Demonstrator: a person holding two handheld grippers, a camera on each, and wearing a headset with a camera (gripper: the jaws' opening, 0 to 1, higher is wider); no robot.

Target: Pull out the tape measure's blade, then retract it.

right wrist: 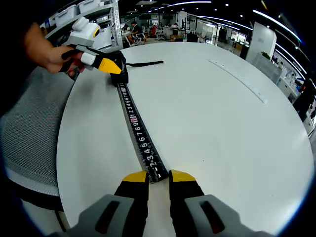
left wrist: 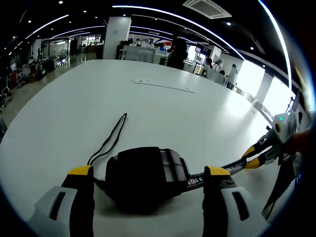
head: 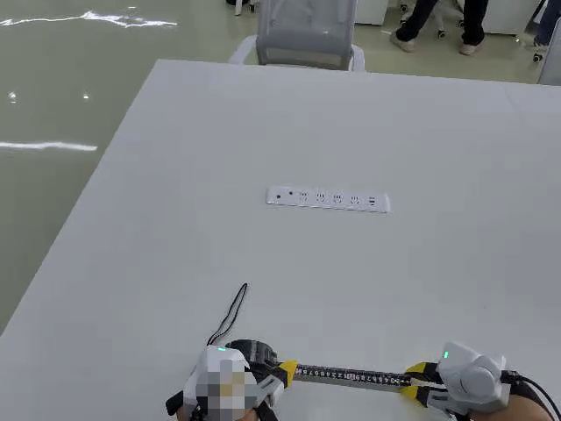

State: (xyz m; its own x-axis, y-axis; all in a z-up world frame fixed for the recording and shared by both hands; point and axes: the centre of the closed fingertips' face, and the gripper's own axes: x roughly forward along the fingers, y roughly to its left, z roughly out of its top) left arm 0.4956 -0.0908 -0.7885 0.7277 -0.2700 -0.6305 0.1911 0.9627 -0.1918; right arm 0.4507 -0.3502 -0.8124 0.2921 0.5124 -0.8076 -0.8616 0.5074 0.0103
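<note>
The black tape measure case sits between my left gripper's yellow-tipped jaws, which are shut on it. Its black wrist strap trails away across the white table. The numbered blade lies drawn out flat on the table, and my right gripper is shut on its end. In the head view the left gripper holds the case at the bottom edge. From there the blade runs right to the right gripper. The left gripper, held by a hand, appears at the blade's far end in the right gripper view.
A white power strip lies mid-table. The white table stretches far ahead. A grey chair stands at its far edge, and people's legs are beyond it. The near table edge lies just behind both grippers.
</note>
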